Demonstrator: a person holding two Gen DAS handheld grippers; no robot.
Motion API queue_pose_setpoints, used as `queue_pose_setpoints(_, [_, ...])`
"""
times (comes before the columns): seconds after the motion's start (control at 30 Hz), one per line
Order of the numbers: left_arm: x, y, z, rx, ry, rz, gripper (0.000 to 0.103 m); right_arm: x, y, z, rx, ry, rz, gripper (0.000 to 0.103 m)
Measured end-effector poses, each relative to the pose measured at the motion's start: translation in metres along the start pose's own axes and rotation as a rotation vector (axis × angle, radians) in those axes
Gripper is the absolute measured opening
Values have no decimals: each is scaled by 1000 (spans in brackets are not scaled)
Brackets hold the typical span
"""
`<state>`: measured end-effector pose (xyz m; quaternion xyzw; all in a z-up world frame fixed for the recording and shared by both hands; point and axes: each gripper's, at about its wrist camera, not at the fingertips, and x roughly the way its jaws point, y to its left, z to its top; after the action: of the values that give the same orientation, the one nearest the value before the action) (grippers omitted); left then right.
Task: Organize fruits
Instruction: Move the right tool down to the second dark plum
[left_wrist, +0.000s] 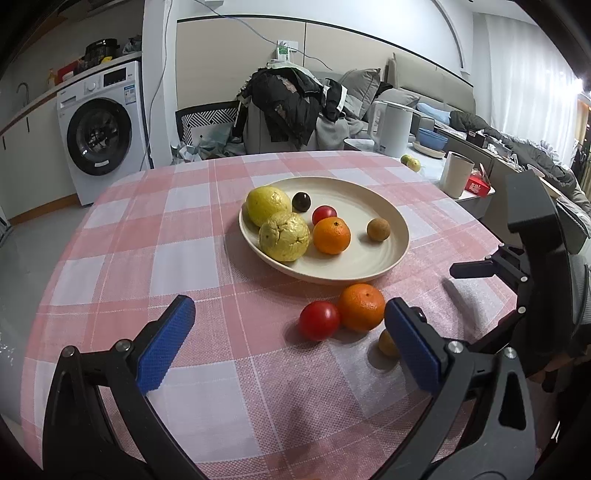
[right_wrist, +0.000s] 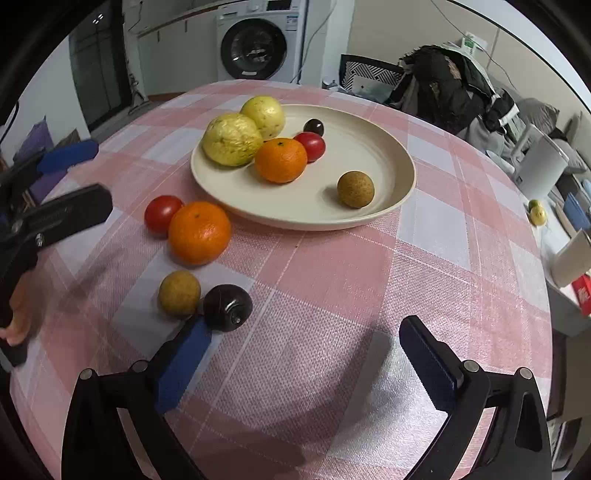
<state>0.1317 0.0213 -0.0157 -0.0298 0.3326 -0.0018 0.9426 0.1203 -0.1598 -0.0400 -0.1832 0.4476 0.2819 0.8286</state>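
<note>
Right wrist view alone shows dark fruit (right_wrist: 227, 307).

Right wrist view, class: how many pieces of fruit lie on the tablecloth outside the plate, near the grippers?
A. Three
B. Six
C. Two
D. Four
D. Off the plate lie a tomato, an orange, a small tan round fruit and a dark round fruit.

Both tongs (left_wrist: 290, 332) (right_wrist: 304, 350): black frames, silver screws, blue textured pads (left_wrist: 166, 343).
</note>
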Motion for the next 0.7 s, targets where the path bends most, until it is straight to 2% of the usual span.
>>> queue_pose_setpoints(0.3, [4, 3, -1, -5, 6, 2, 102, 4, 1, 6, 51, -14, -10, 103])
queue_pose_setpoints(0.7, [7, 2, -1, 5, 14, 4, 102, 2, 4, 5, 31, -19, 1, 102])
